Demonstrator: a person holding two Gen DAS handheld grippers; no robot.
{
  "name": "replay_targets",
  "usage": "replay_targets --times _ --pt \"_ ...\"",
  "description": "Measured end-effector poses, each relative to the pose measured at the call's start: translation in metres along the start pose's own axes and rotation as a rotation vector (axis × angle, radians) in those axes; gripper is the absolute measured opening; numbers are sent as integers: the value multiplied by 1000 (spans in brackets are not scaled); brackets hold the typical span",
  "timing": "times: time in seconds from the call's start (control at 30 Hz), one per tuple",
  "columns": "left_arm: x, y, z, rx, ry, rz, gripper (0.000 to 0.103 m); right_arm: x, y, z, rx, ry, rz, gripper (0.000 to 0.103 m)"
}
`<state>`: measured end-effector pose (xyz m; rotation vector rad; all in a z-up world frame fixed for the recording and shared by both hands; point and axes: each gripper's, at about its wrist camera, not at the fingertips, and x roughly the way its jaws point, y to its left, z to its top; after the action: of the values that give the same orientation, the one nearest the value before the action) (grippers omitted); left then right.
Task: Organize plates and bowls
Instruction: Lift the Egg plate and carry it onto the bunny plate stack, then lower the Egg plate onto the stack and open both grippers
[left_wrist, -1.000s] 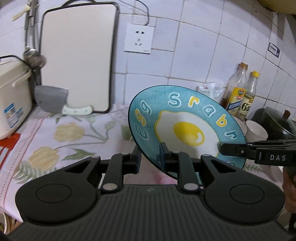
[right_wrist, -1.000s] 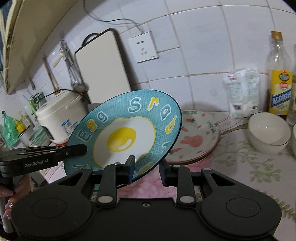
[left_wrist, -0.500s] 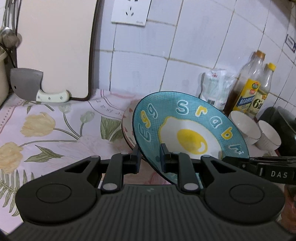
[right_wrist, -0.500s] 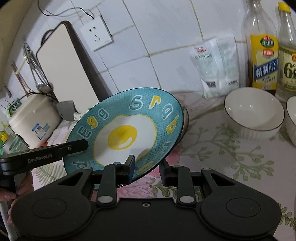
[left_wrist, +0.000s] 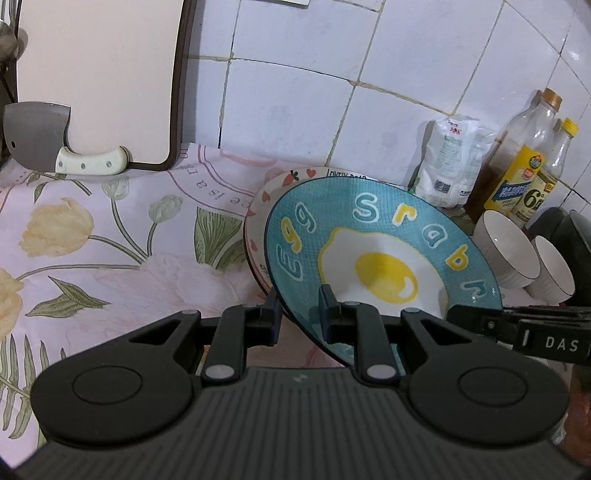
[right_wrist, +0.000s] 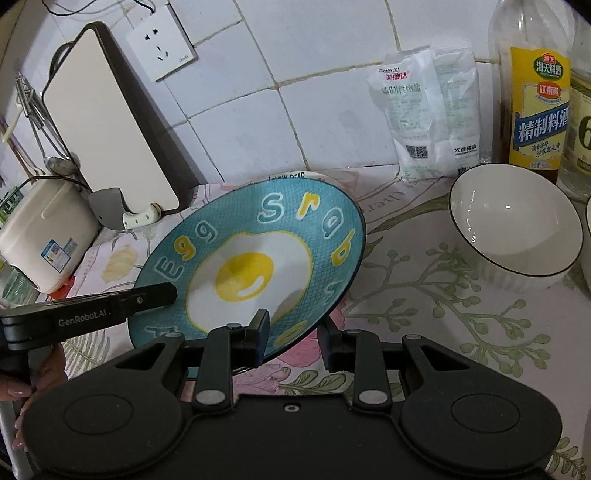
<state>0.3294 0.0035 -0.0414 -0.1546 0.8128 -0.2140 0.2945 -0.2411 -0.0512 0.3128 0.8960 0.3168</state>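
Both tools (left_wrist: 299, 310) (right_wrist: 293, 334), gripping egg plate (left_wrist: 380, 266)

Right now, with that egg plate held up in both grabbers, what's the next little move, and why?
Probably lower the egg plate onto the pink plate lying beneath it. The left gripper and right gripper each clamp its rim, it hangs tilted above that plate, and stacking suits the tidying.

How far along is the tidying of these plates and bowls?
Partly done: a pink-patterned plate already lies on the counter. In hand: both the left gripper and right gripper clamp the blue egg plate, tilted just above it. Left: setting it down; two white bowls stand unstacked.
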Motion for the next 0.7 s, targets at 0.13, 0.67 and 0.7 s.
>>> replay_targets --times 0.13,0.67,0.7 --pt "3 0 4 -2 24 14 19 3 1 2 -8 8 -8 33" --pt "12 -5 9 30 56 57 24 20 6 10 -106 -16 -94 37" --pt "12 -7 8 44 51 66 27 20 7 9 -121 -25 -101 37"
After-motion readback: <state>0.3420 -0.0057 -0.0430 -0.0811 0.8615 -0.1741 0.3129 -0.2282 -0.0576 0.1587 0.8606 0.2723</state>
